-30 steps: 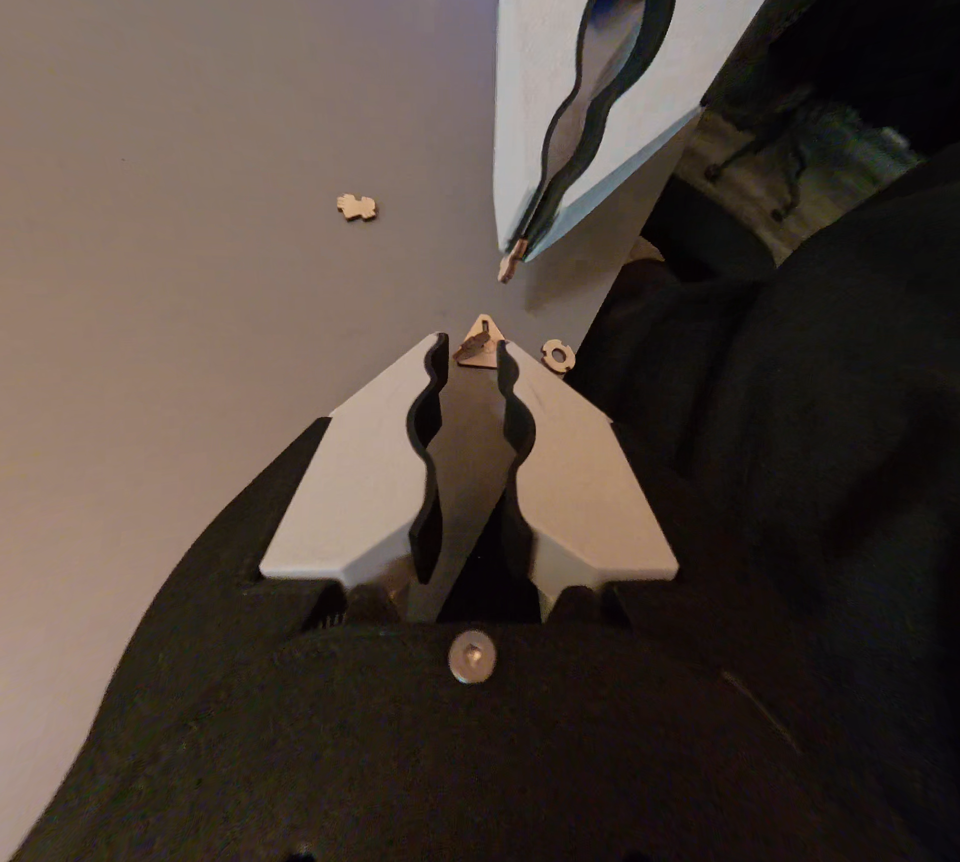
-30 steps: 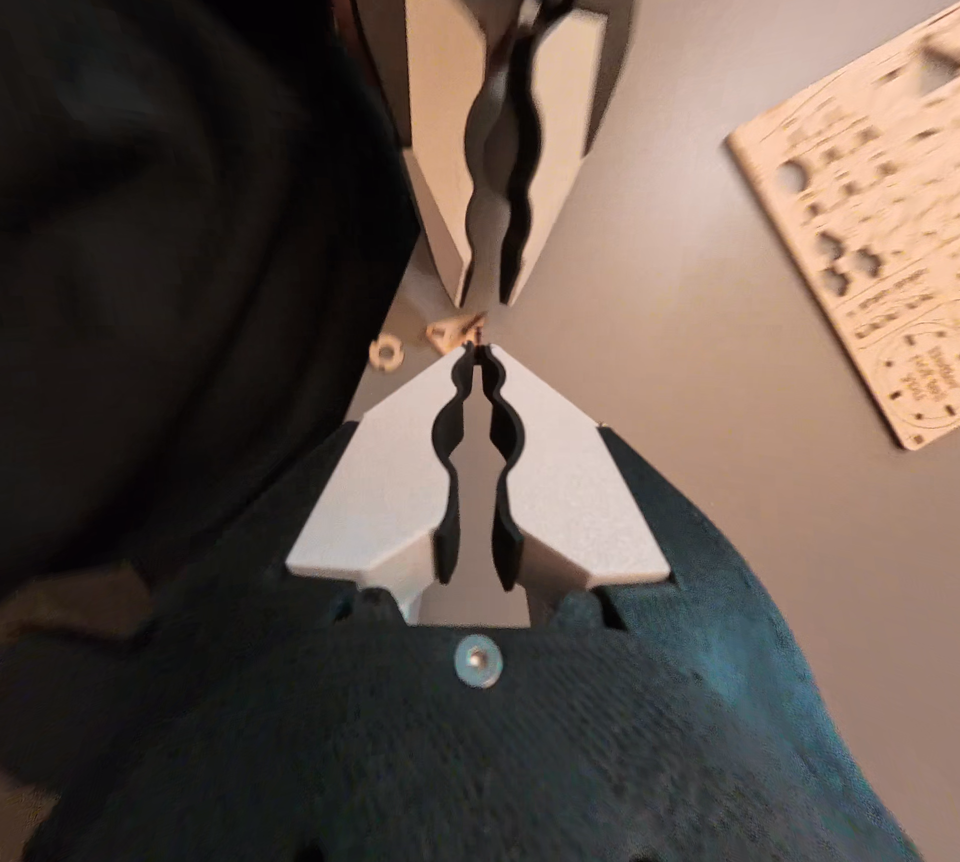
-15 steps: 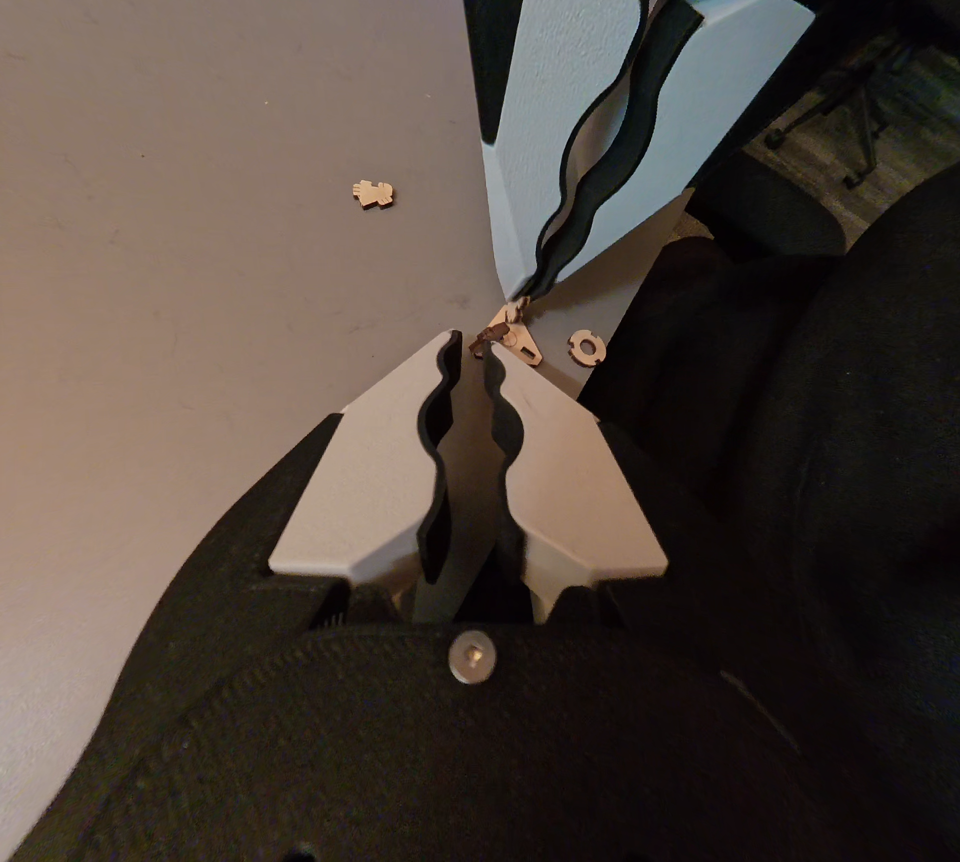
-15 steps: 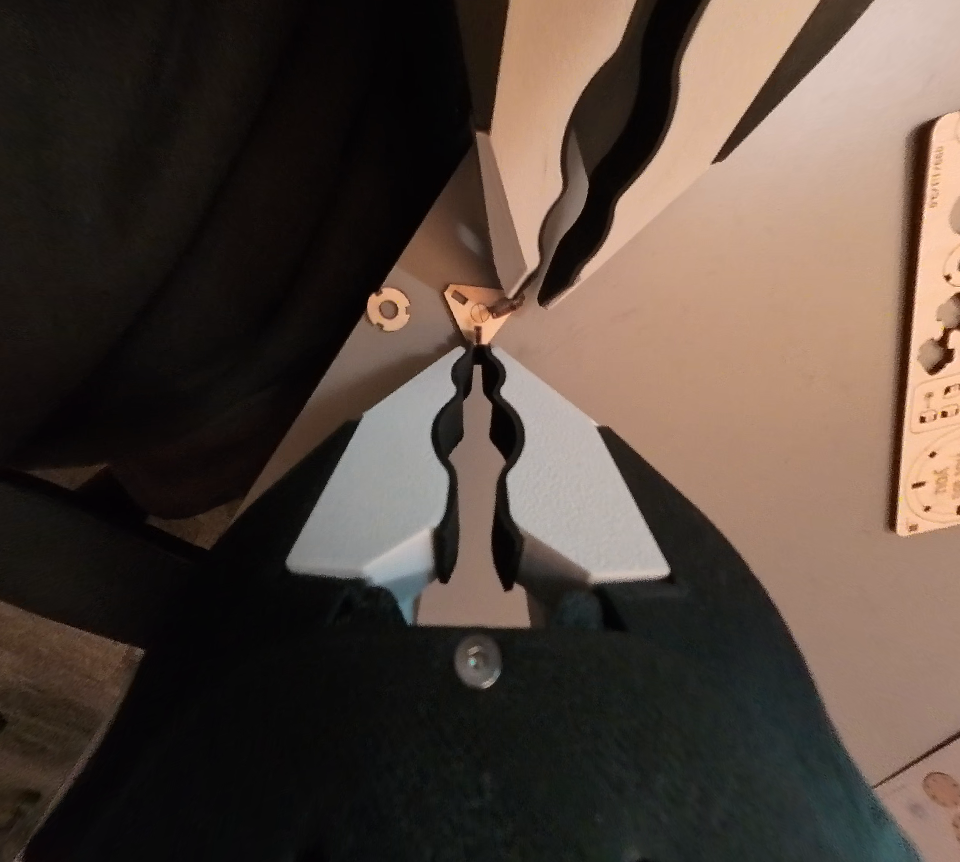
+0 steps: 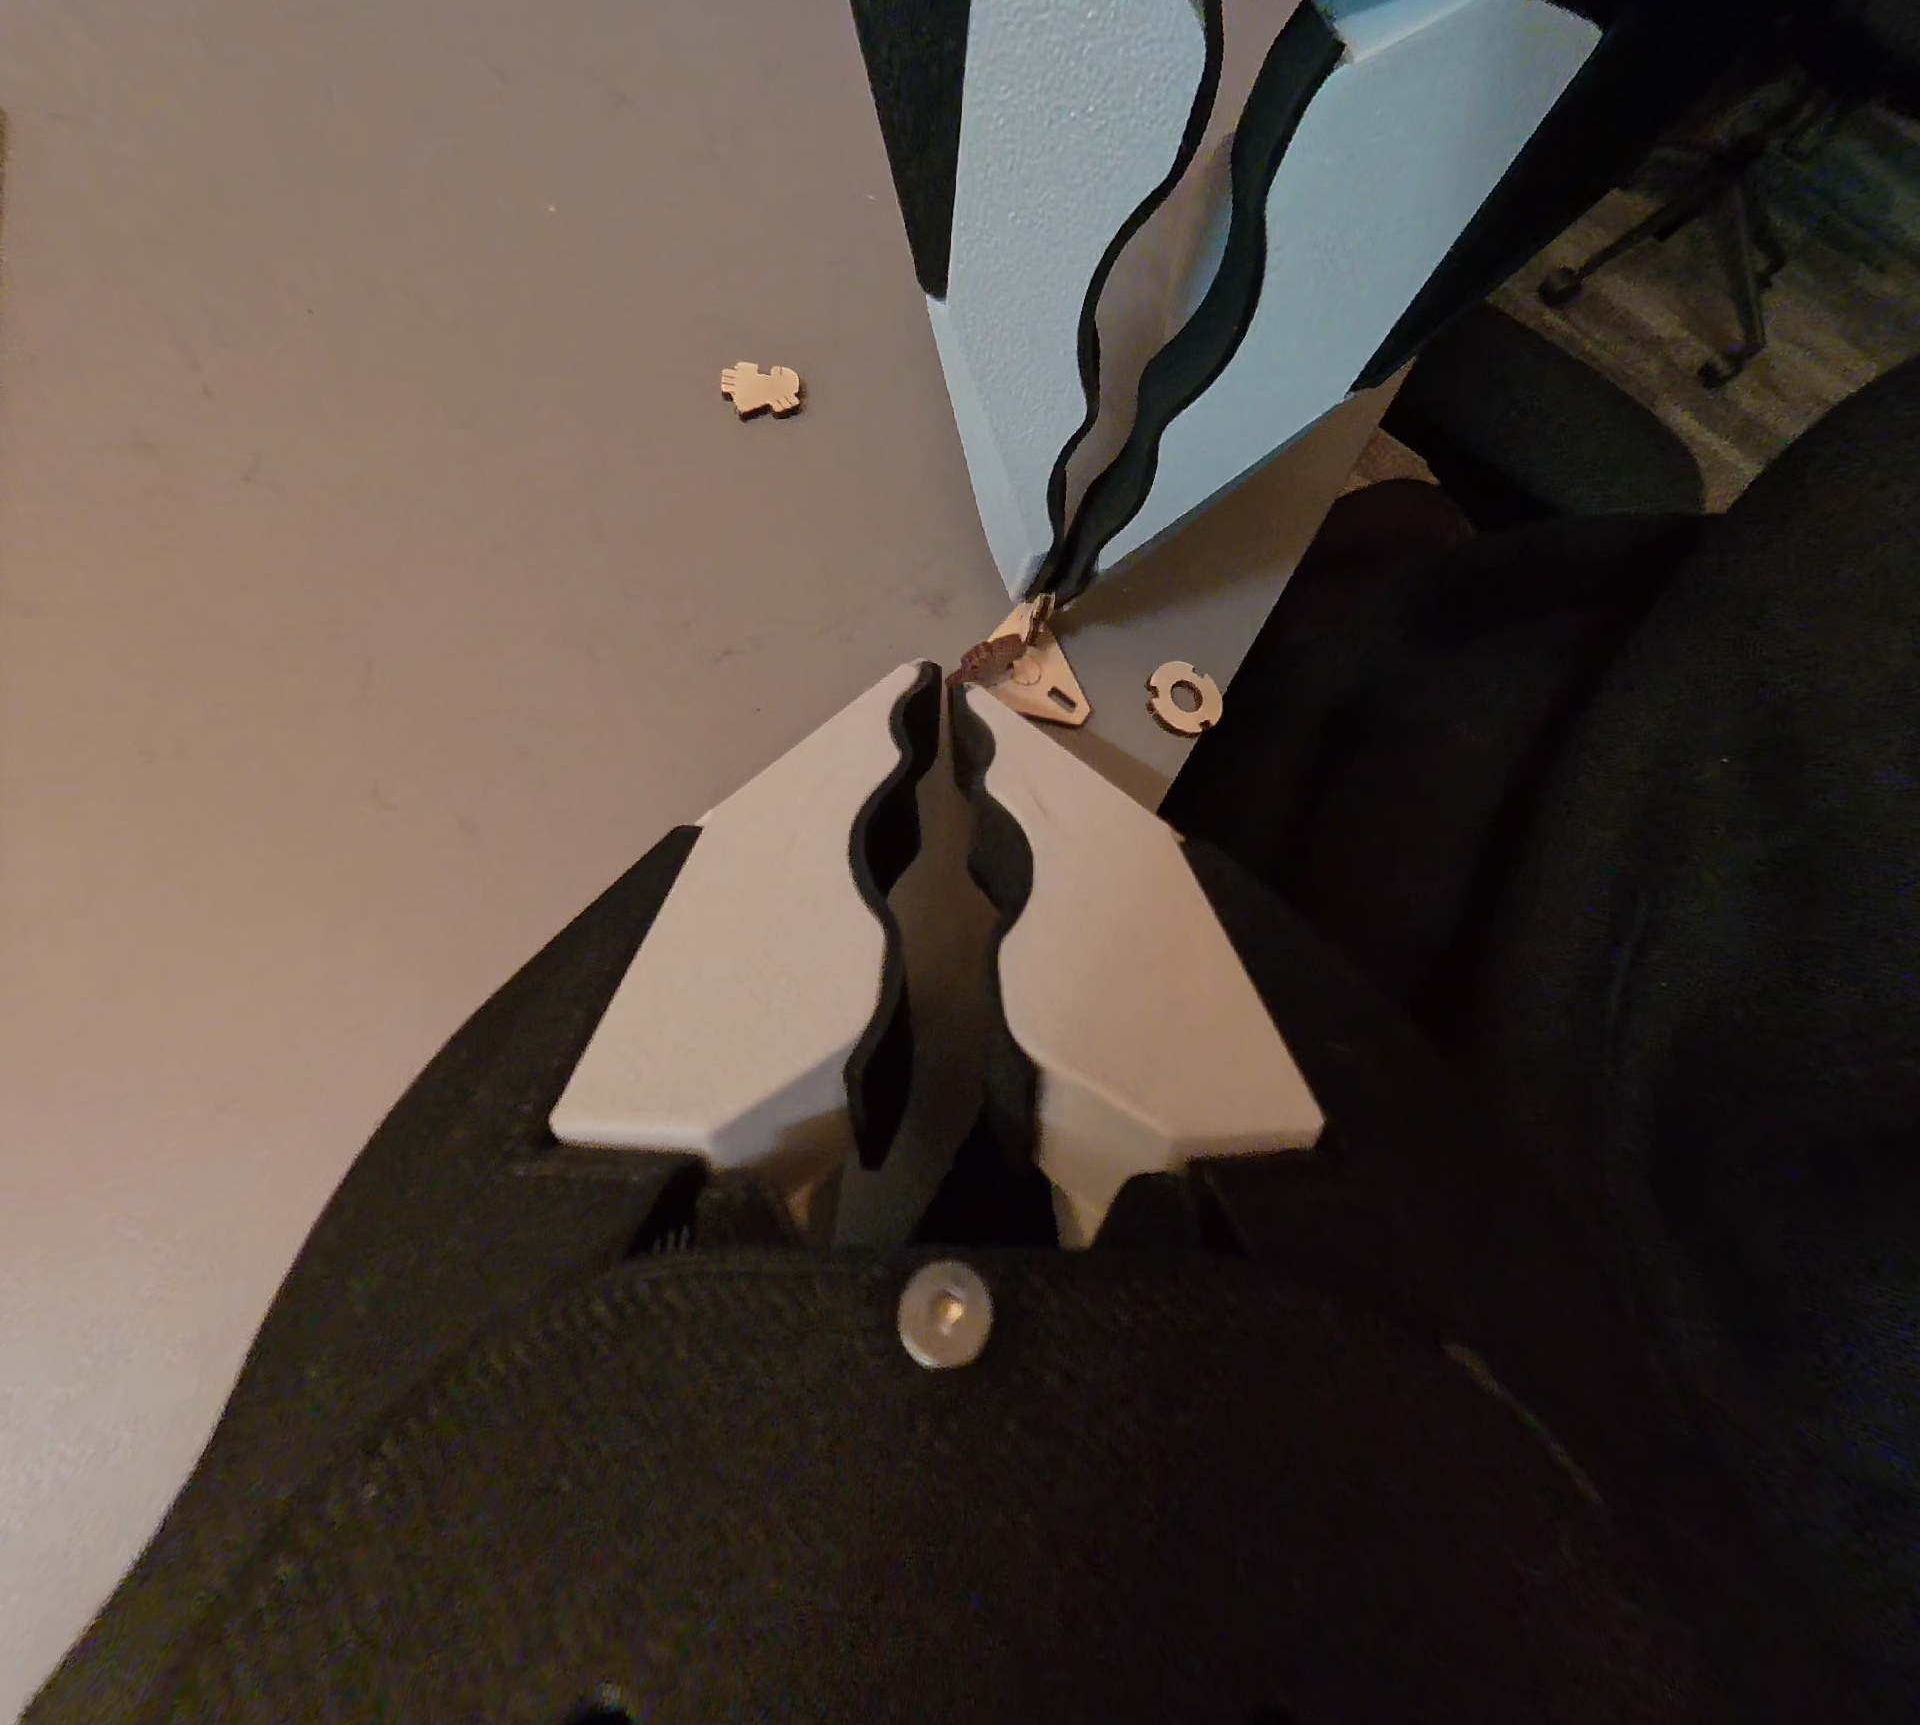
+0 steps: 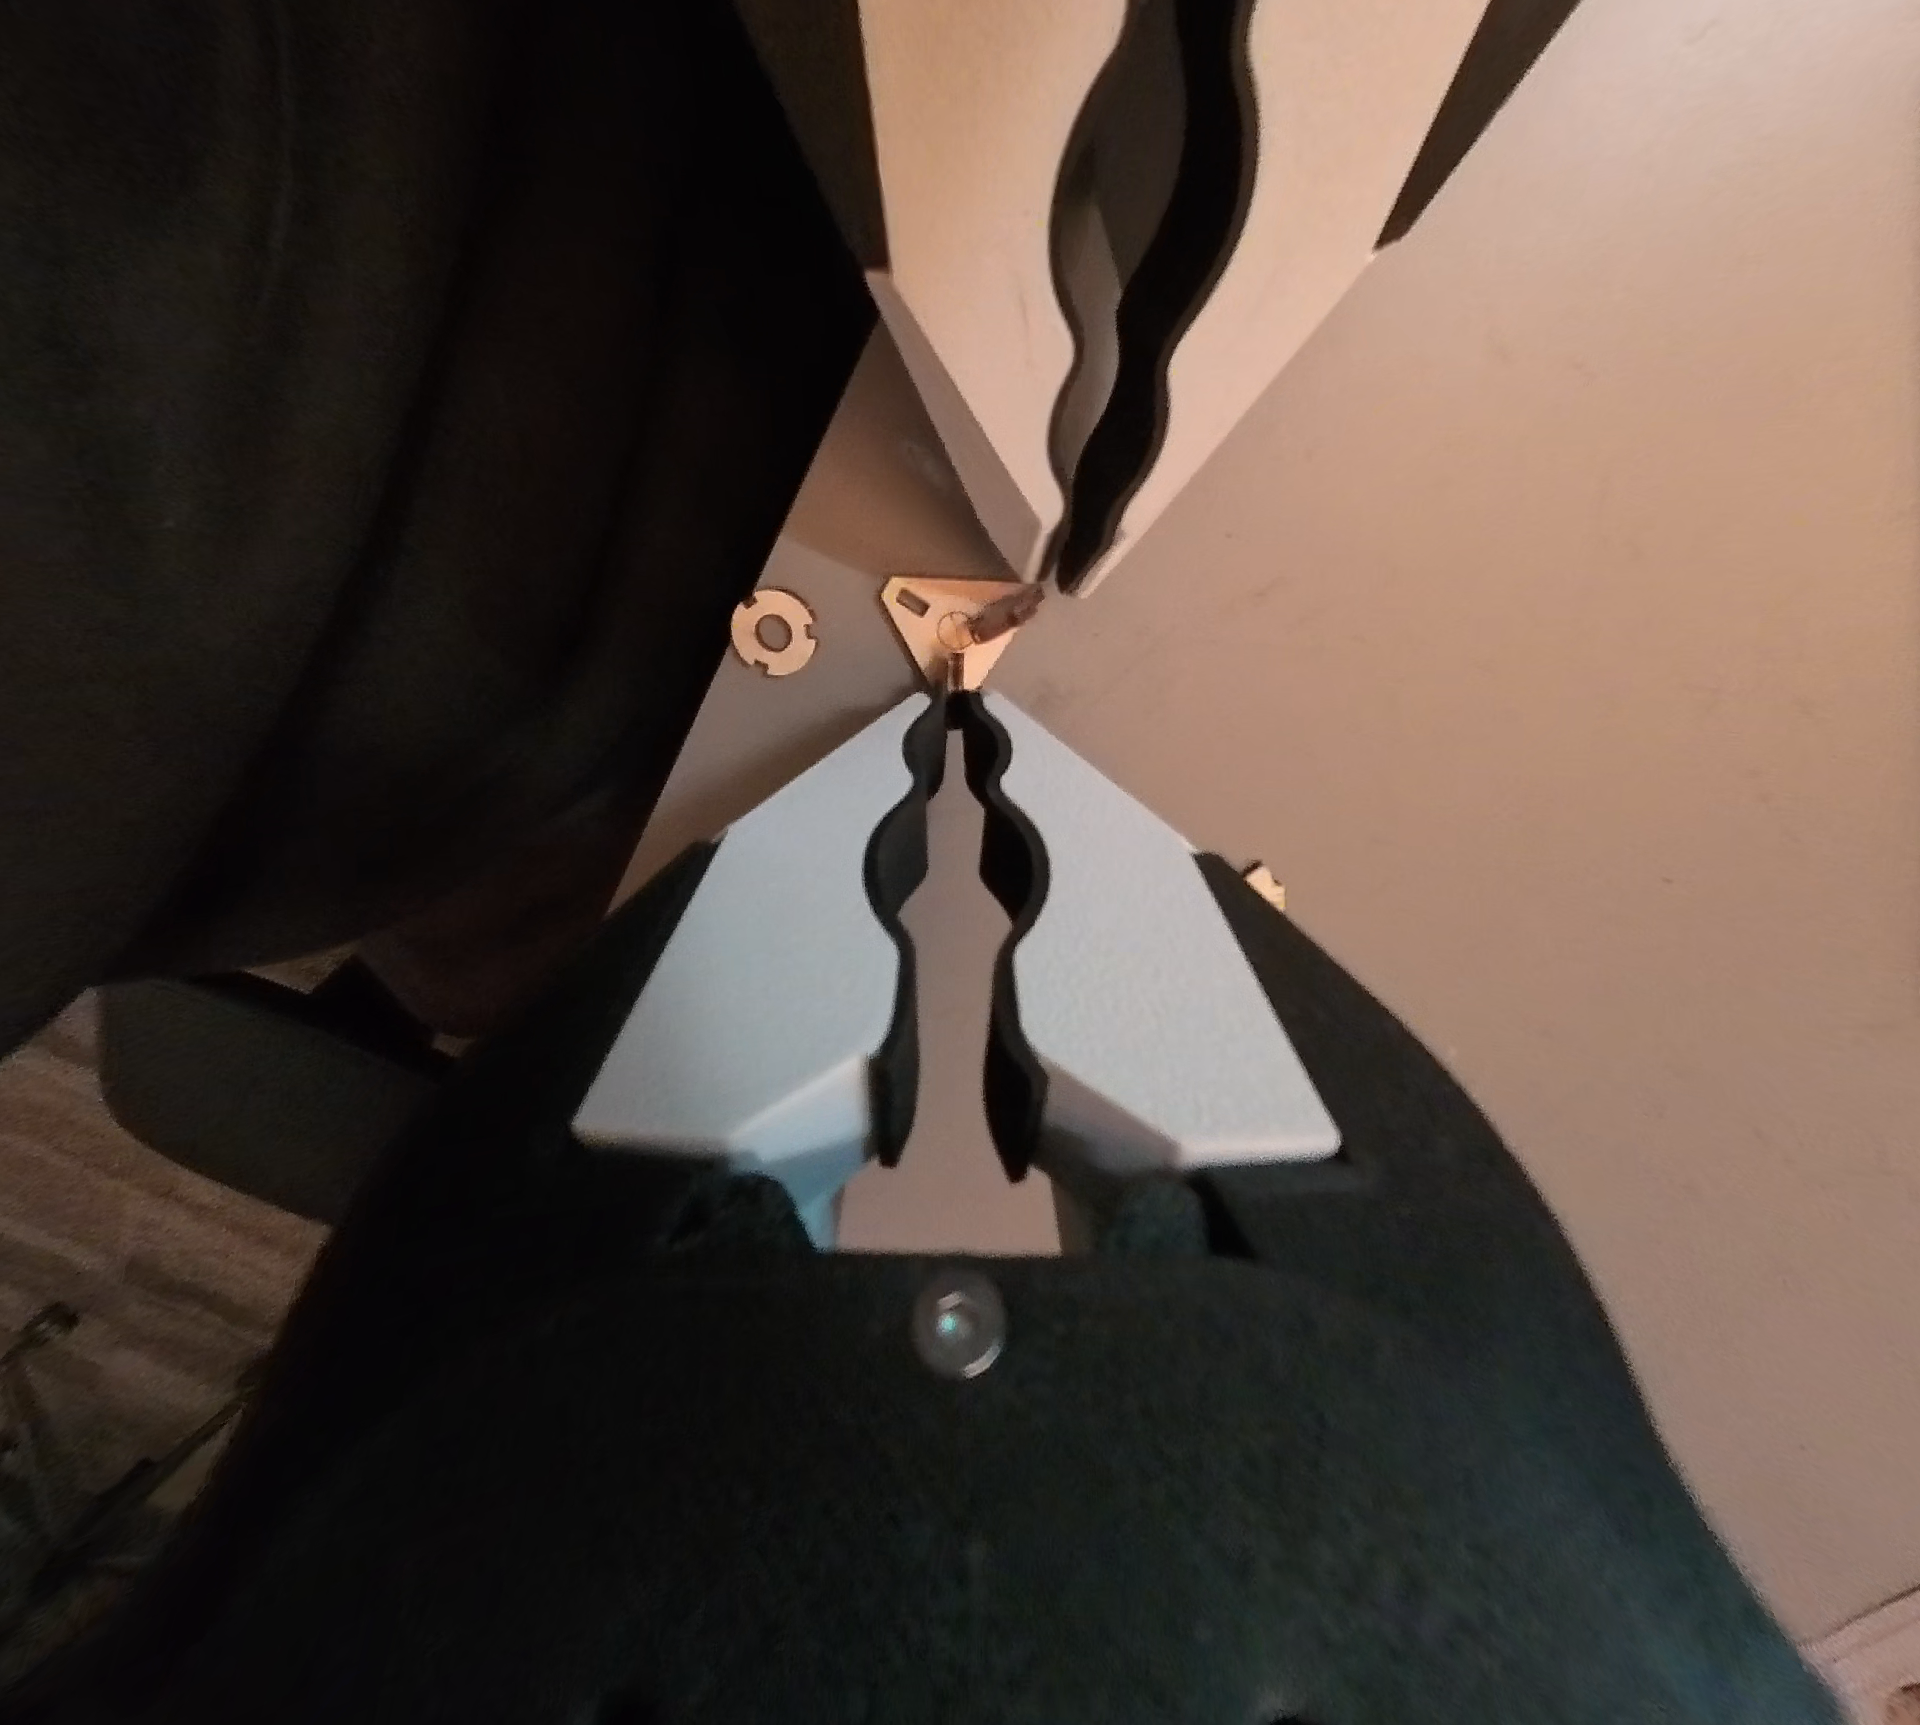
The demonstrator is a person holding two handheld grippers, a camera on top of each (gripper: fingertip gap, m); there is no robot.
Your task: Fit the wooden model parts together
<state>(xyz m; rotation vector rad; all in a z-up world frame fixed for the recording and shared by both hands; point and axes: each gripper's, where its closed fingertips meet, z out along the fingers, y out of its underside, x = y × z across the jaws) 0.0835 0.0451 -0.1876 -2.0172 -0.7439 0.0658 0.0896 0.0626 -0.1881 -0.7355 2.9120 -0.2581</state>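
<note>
Grey laminate makes up the worktop (image 5: 364,532), and a person in dark clothing (image 6: 364,325) sits close against its edge. Over that edge two hand-held grippers meet tip to tip. The left gripper (image 5: 948,686) has its jaws together on a small dark wooden peg (image 5: 987,659), pinched at the very tips. The right gripper (image 6: 954,696) likewise has its jaws clamped on a short pale wooden peg (image 6: 956,665). Both pegs reach onto a flat triangular wooden plate (image 6: 935,610) lying on the worktop between the two sets of tips; the dark peg's end lies near a round mark at the plate's middle, the pale one at a corner. Just beside the plate, nearer the person, lies a notched wooden ring (image 5: 1182,695). Well apart, out on the open surface, sits a little lobed wooden cut-out (image 5: 762,389).
</note>
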